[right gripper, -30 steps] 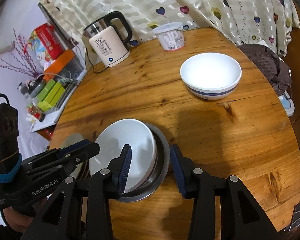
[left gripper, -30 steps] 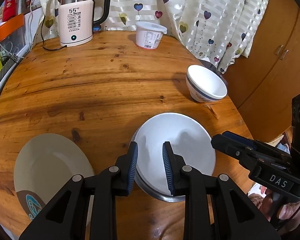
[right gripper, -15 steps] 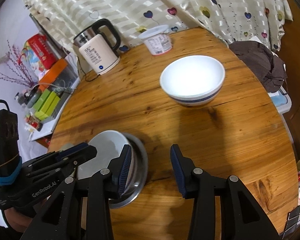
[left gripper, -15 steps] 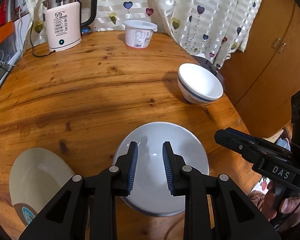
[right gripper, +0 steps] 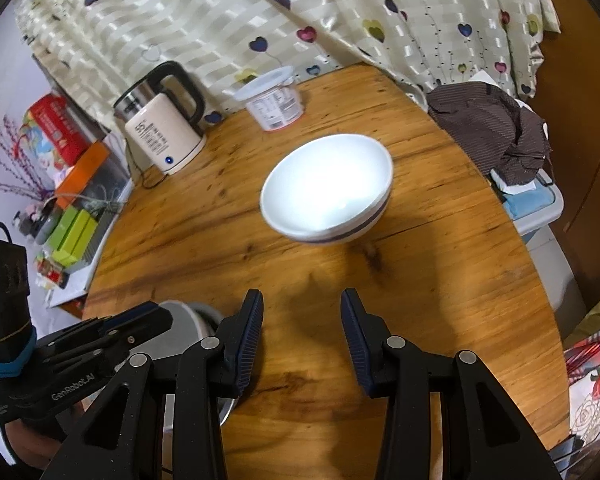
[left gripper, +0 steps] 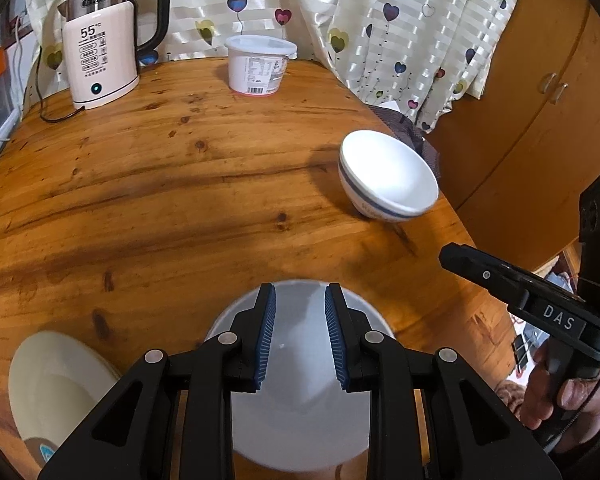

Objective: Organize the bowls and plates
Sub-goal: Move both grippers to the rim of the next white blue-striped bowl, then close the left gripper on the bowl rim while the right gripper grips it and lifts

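Note:
A white bowl with a blue band (left gripper: pixel 388 176) stands on the round wooden table (left gripper: pixel 160 184) near its right edge; it also shows in the right wrist view (right gripper: pixel 327 189), ahead of my right gripper (right gripper: pixel 302 300), which is open and empty. My left gripper (left gripper: pixel 300 296) is open and empty above a white bowl (left gripper: pixel 300 392) at the table's near edge. That bowl sits in a metal dish whose rim (right gripper: pixel 204 314) shows in the right wrist view. A cream plate with a blue mark (left gripper: pixel 56 392) lies to the left.
An electric kettle (left gripper: pixel 100 52) with its cord and a white lidded tub (left gripper: pixel 258 64) stand at the table's far side. A heart-print curtain (left gripper: pixel 380 20) hangs behind. A brown cloth (right gripper: pixel 496 128) lies on a bin beside the table. Boxes (right gripper: pixel 72 232) crowd a shelf to the left.
Both grippers have pulled back and turned toward the blue-banded bowl. The nested white bowl now sits lower in the left view. The right gripper's jaws stand wider apart.

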